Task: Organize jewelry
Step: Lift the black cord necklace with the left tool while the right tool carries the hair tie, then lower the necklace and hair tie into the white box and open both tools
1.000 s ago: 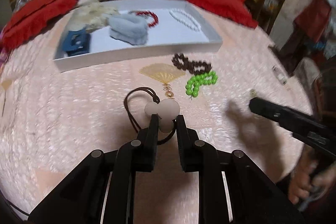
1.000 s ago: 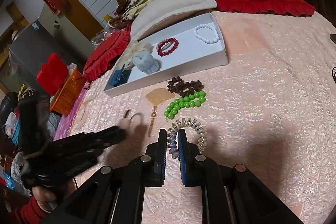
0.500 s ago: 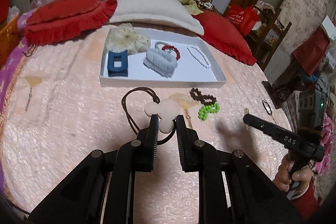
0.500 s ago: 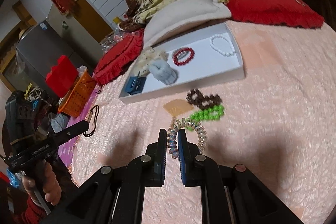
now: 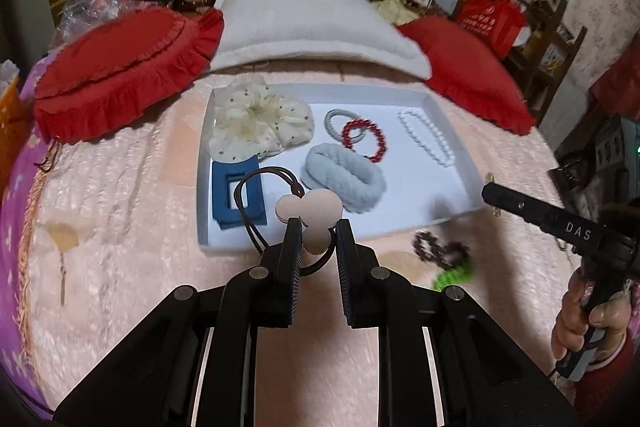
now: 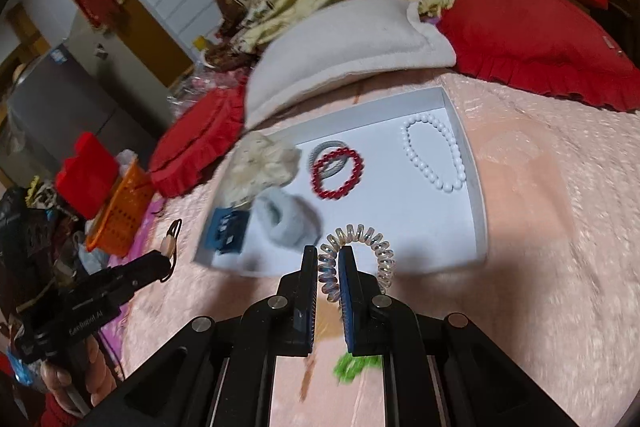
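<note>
Both hand-held grippers have carried the pendant cord [image 5: 308,211] and spiral hair tie [image 6: 360,247] up to the white tray [image 6: 478,227].

Bed covered by a pink quilted spread [image 5: 120,211]. Lying directly on it: a white tray [image 5: 203,203], a dark-brown bead bracelet [image 5: 438,250] and a green bead bracelet [image 5: 454,275] just beside each other near the tray's front edge, a cream pillow [image 5: 308,27], and two red frilled cushions [image 5: 116,75] [image 5: 464,71] flanking the pillow.
</note>
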Available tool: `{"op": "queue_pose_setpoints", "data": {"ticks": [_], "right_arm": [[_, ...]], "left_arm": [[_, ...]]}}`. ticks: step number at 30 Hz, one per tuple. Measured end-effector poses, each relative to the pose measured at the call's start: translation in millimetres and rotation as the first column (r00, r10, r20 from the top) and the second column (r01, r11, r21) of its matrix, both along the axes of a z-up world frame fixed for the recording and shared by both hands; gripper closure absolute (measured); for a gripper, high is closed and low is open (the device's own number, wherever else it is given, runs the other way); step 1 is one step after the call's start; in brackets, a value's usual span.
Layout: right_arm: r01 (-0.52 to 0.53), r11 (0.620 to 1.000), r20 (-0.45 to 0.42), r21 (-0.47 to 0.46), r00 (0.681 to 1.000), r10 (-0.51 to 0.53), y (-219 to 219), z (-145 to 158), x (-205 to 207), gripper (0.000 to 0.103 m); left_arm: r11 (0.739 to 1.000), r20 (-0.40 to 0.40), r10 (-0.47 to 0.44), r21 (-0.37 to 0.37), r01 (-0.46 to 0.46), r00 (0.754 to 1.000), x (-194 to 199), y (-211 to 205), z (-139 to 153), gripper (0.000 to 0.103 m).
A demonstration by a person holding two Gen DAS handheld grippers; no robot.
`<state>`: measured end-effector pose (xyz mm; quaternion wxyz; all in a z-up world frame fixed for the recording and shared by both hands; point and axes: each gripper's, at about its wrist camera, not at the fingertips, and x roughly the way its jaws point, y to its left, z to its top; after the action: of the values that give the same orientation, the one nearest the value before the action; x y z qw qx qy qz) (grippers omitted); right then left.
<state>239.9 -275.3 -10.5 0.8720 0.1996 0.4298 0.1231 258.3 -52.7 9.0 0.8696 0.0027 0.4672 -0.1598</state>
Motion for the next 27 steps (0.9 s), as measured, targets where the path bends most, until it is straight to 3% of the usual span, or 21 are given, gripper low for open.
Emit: {"op": "queue_pose_setpoints", "data": {"ticks": [5, 8, 13, 16, 19, 27], "right_arm": [[0.011, 1.000, -0.061, 0.002, 0.998, -0.011, 0.8, -24.9, 37.3, 0.093], [0.016, 0.999, -0.073, -0.045, 0.997, -0.019, 7.3, -34.1, 53.6, 0.093], [0.047, 0.991, -0.102, -0.126, 0.993, -0.060, 9.0, -48.0, 72.4, 0.093], [0.053, 0.989, -0.123, -0.136, 0.990, -0.070, 4.3, -52.1, 75.1, 0.088], [0.073, 0.989, -0.103, -0.131, 0.991, -0.087, -1.9, -47.2, 69.1, 0.062], [0.059, 0.986, -0.019, -0.157, 0.998, -0.063, 13.7, -13.3, 47.0, 0.061]], "left_arm": [[0.998, -0.057, 0.025, 0.056, -0.022, 0.998, 33.8, -5.7, -32.7, 0.087], [0.996, -0.085, 0.044, 0.076, -0.037, 0.995, 52.6, -6.5, -49.7, 0.087], [0.998, -0.111, 0.056, 0.040, -0.052, 0.992, 64.3, -5.5, -58.3, 0.083], [0.999, -0.122, 0.043, -0.008, -0.044, 0.992, 62.2, -2.4, -55.7, 0.072], [0.998, -0.103, 0.043, -0.034, -0.046, 0.994, 53.6, 3.1, -46.6, 0.067], [0.994, -0.022, 0.071, -0.075, -0.073, 0.997, -4.3, 36.6, -4.5, 0.065]]}}
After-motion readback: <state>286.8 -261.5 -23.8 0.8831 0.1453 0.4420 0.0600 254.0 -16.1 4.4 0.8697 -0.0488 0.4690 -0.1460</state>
